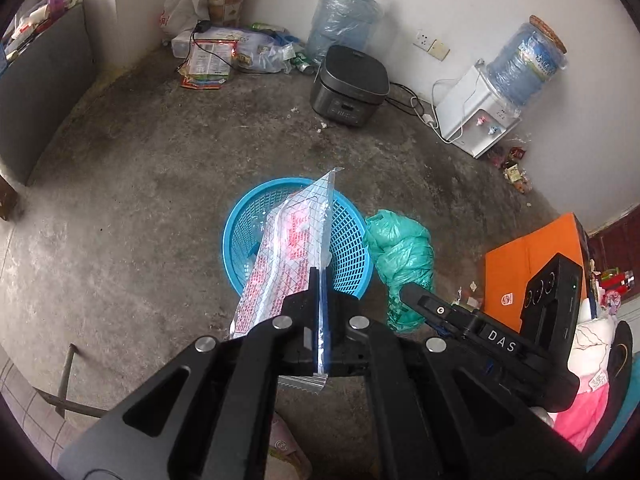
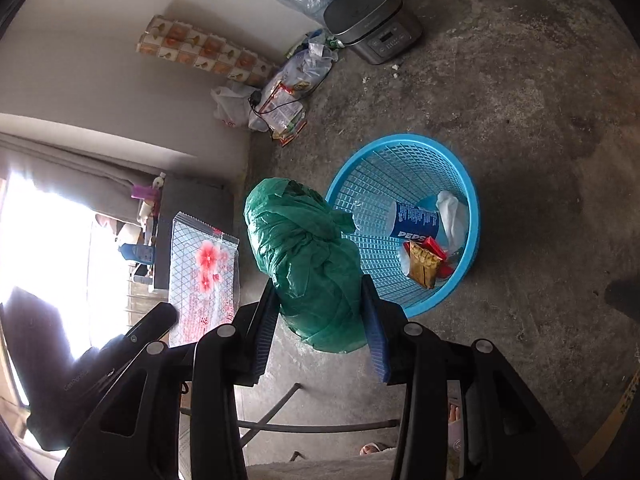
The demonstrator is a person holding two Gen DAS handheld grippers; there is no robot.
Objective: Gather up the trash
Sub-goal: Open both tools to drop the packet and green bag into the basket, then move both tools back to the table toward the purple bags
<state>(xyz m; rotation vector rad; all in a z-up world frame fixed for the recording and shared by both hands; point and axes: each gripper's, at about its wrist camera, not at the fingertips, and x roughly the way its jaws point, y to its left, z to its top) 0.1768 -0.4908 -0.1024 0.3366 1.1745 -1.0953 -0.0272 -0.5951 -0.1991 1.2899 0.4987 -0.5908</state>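
The left gripper (image 1: 320, 280) jaws are closed flat on a clear printed wrapper (image 1: 288, 248) above the blue basket (image 1: 352, 256), while the right gripper (image 2: 320, 300) jaws, half open, squeeze a green plastic bag (image 2: 304, 248) between them.

A rough grey concrete floor (image 1: 180, 168) is spreading across the room, meeting plain white walls (image 1: 460, 8). A dark rice cooker (image 1: 350, 86) is sitting on the floor near the wall, with a wall socket (image 1: 430, 44) above its trailing cables. A white water dispenser (image 1: 476, 120) is standing beside it, carrying a blue bottle. Strong daylight is pouring through a window (image 2: 44, 240), where a grey curtain (image 2: 80, 176) is hanging.
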